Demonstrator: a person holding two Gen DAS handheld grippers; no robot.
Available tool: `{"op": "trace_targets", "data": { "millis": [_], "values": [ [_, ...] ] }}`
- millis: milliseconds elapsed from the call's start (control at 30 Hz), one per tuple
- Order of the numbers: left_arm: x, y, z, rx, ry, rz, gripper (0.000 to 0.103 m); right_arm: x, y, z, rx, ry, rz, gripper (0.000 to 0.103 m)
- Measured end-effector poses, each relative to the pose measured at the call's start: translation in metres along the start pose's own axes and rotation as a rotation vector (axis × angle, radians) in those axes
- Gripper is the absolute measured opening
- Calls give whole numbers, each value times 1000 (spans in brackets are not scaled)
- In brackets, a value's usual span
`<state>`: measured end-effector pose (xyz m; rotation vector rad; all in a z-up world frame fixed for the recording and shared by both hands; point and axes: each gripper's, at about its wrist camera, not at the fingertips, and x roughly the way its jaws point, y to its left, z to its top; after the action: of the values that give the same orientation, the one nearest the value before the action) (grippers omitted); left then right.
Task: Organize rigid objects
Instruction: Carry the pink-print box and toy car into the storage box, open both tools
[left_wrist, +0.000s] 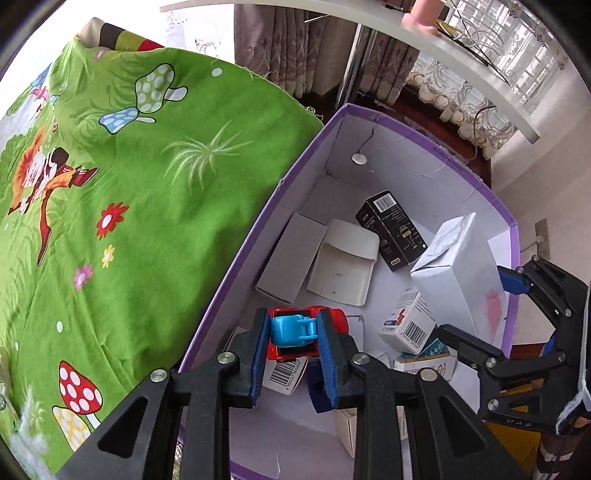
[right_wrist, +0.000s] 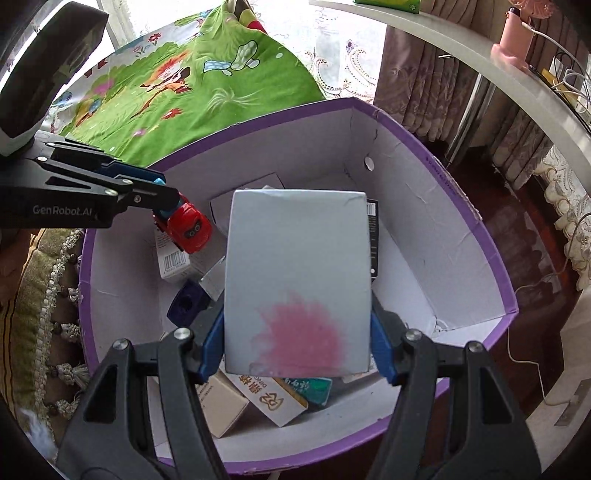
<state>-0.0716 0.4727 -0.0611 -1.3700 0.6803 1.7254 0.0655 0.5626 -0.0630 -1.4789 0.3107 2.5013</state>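
A red toy car with a blue part (left_wrist: 295, 334) hangs over the near left corner of the purple-rimmed cardboard box (left_wrist: 236, 258), and my left gripper (left_wrist: 291, 334) is shut on it. The right wrist view shows the same toy car (right_wrist: 188, 229) at the tip of the left gripper (right_wrist: 162, 197). My right gripper (right_wrist: 297, 343) is shut on a white carton with a pink stain (right_wrist: 297, 280), held above the purple-rimmed box (right_wrist: 461, 206). In the left wrist view this white carton (left_wrist: 458, 273) stands tilted at the box's right side with the right gripper (left_wrist: 480, 306) around it.
Inside the box lie a black carton (left_wrist: 393, 229), two flat white cartons (left_wrist: 291, 254), a barcoded medicine carton (left_wrist: 408, 323) and a dark blue object (right_wrist: 186, 301). A green printed cloth (left_wrist: 122, 206) lies left of the box. A white shelf (right_wrist: 480, 62) curves above.
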Motion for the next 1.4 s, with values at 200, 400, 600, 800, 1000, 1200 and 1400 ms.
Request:
{"op": "trace_targets", "data": {
  "millis": [200, 400, 600, 800, 1000, 1200, 1400],
  "values": [
    [18, -10, 5, 48, 51, 61, 27, 1, -2, 0, 6, 0, 5, 69],
    [33, -15, 2, 70, 101, 89, 27, 1, -5, 0, 13, 0, 5, 69],
    [32, -17, 1, 94, 90, 44, 28, -1, -5, 1, 11, 2, 2, 69],
    [21, -1, -5, 36, 80, 43, 55, -3, -4, 3, 10, 0, -3, 69],
    [-35, 27, -13, -69, -60, -23, 56, -8, -3, 6, 8, -8, -15, 69],
    [-82, 83, -52, -215, -190, -47, 56, -21, 0, 18, 13, -43, -48, 84],
    [-118, 149, -111, -409, -306, -25, 56, -25, 9, 25, 15, -30, -46, 86]
  ]
}}
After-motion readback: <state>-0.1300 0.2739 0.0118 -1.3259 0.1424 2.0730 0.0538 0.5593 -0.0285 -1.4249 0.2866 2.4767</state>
